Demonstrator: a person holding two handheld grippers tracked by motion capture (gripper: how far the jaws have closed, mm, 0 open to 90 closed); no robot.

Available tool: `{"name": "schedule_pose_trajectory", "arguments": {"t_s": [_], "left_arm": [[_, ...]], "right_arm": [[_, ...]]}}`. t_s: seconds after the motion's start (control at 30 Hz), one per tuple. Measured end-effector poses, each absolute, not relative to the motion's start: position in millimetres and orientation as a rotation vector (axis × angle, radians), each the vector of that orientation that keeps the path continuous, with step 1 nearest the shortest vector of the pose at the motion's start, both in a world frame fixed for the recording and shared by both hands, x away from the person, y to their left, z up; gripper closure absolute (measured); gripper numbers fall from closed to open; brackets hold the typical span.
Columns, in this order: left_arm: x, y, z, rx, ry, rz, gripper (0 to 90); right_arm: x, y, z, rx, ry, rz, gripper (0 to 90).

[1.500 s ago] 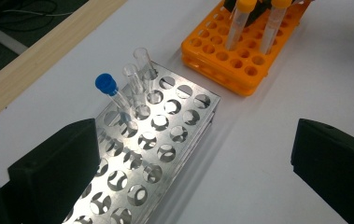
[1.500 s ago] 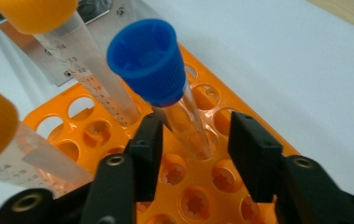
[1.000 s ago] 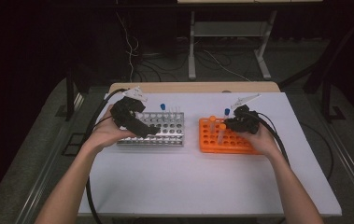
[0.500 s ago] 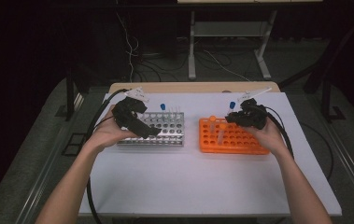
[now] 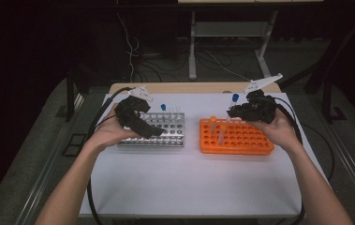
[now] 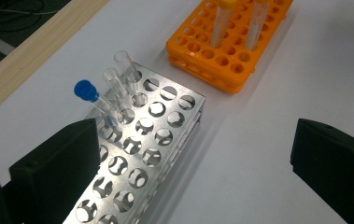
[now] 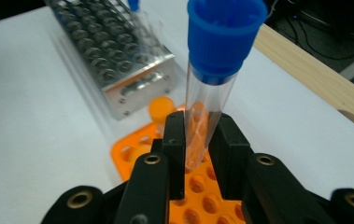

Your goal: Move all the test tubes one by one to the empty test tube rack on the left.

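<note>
My right gripper is shut on a clear tube with a blue cap, held upright above the back left part of the orange rack. An orange-capped tube and a second tube stand in that rack. My left gripper hovers open over the left part of the metal rack, nothing between its jaws. A blue-capped tube and two clear open tubes stand in the metal rack's back rows.
The racks sit side by side on a white table with a wooden strip along its far edge. Cables trail from both grippers. A desk frame and wires lie on the dark floor beyond.
My right gripper has risen and drawn back to the right with the blue-capped tube, now higher above the orange rack. The left gripper has barely shifted.
</note>
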State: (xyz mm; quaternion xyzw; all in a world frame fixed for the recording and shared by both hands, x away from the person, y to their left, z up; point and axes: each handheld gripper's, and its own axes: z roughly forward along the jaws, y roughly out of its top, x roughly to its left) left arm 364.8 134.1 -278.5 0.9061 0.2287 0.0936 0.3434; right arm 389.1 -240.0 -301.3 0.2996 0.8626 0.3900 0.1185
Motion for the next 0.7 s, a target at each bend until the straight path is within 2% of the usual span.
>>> {"name": "schedule_pose_trajectory", "arguments": {"t_s": [0.37, 0.7], "left_arm": [[361, 127, -270, 2.364, 0.551, 0.231, 0.8], [358, 121, -267, 2.366, 0.521, 0.215, 2.0]], "right_arm": [[372, -215, -276, 0.750, 2.602, 1.186, 76.0], [366, -181, -279, 0.637, 2.696, 1.171, 76.0]]}}
